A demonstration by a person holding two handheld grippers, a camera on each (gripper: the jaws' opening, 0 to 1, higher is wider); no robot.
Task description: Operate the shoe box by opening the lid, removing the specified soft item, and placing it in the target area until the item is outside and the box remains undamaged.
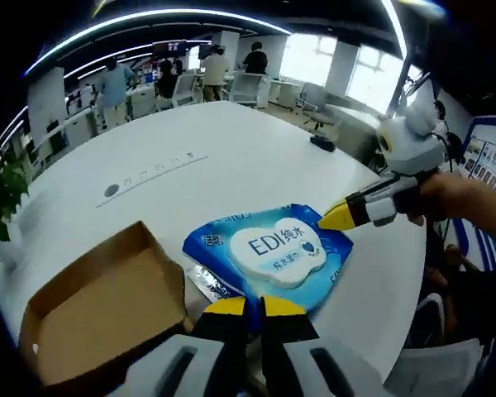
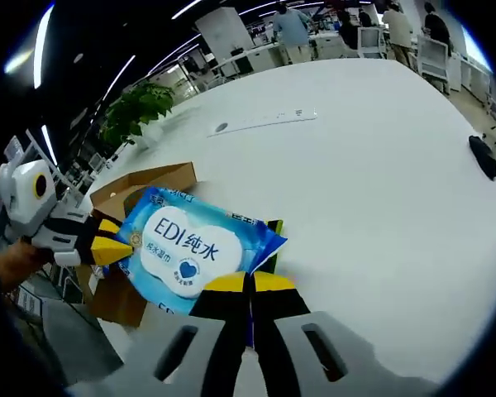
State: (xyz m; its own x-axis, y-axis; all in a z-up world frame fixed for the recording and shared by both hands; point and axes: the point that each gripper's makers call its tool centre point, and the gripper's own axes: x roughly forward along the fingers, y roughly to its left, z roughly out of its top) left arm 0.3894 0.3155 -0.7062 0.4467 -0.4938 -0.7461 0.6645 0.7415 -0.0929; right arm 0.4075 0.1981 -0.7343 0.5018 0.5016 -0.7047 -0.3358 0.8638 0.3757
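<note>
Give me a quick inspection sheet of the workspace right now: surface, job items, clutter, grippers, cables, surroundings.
Surface: white table, mostly bare.
Job's things: cardboard shoe box open; blue wet-wipes pack out of the box, held up between both grippers.
Clutter: small dark object near the far table edge; long flush strip set in the tabletop.
Grippers: left gripper shut on one edge of the pack; right gripper shut on the opposite edge.
Cables: nothing seen.
Surroundings: open office with desks and chairs, people standing at the back, potted plant beside the table.
</note>
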